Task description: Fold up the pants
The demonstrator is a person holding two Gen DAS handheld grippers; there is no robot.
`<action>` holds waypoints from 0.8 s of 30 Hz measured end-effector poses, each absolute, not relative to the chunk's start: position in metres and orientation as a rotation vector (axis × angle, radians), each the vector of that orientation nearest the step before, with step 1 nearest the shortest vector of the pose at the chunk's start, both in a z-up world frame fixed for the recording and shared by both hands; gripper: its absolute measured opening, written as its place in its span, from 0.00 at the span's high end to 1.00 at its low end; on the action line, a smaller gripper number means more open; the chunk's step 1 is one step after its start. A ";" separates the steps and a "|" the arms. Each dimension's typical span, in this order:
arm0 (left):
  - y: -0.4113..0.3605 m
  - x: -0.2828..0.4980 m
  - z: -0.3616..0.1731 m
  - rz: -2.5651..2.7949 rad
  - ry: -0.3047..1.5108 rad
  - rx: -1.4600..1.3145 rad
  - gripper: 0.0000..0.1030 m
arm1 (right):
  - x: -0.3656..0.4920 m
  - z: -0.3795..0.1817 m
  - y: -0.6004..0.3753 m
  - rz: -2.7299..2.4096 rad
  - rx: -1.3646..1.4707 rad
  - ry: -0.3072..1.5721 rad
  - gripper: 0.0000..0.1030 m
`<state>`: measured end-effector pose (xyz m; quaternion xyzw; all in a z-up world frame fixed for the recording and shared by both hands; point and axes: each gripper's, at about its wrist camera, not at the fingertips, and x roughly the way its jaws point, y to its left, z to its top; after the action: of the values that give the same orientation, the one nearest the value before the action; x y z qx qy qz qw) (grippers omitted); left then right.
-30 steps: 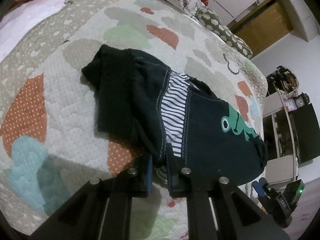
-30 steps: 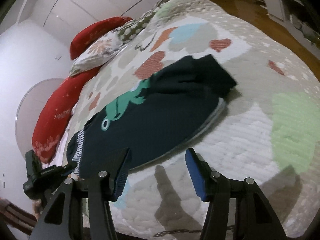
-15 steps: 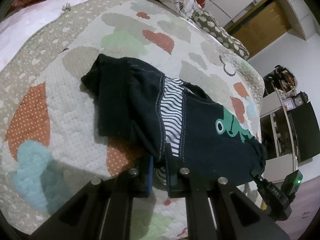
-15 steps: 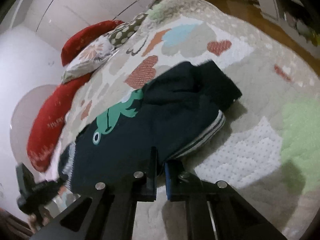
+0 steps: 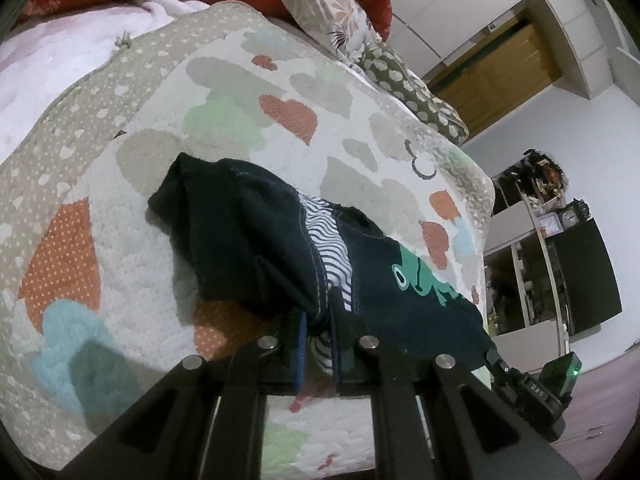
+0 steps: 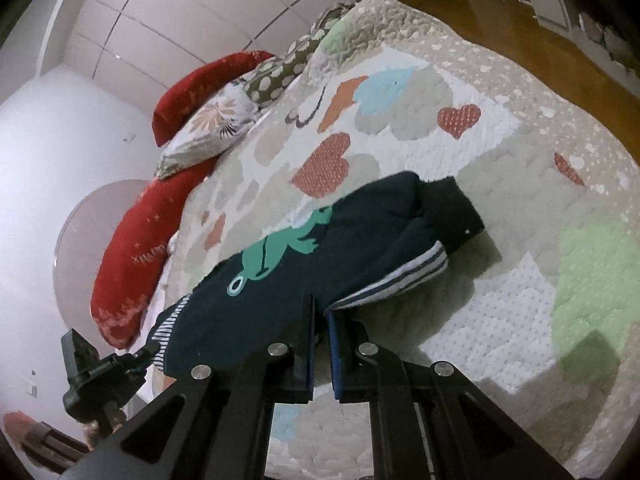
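Small dark navy pants with a green frog print and a black-and-white striped panel lie on the patterned quilt; in the right wrist view the pants show a striped edge. My left gripper is shut on the pants' near edge at the striped panel and lifts it. My right gripper is shut on the other end of the near edge, beside the striped edge. The fabric hangs stretched between the two grippers, and the far part rests on the bed.
The quilt with hearts and clouds covers the bed. Red and patterned pillows lie at the head. Shelves and a dark cabinet stand beyond the bed. Wooden floor lies past the far side.
My right gripper closed from open onto the pants' edge. Both grippers have lifted the near edge, and the pants now hang taut between them.
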<state>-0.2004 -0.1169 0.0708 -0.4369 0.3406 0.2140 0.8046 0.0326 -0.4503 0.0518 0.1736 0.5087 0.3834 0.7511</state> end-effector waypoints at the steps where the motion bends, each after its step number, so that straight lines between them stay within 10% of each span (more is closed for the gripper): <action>1: -0.117 -0.201 0.070 0.459 0.728 -0.938 0.91 | 0.032 0.054 -0.451 0.839 0.379 1.104 0.94; 24: -0.066 -0.127 0.106 0.484 0.715 -0.868 0.91 | 0.078 0.112 -0.394 0.851 0.180 0.945 0.96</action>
<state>-0.1268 -0.0655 0.1064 -0.4076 0.3357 0.2269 0.8183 0.0781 -0.3940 0.1115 0.0840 0.4405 0.3970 0.8008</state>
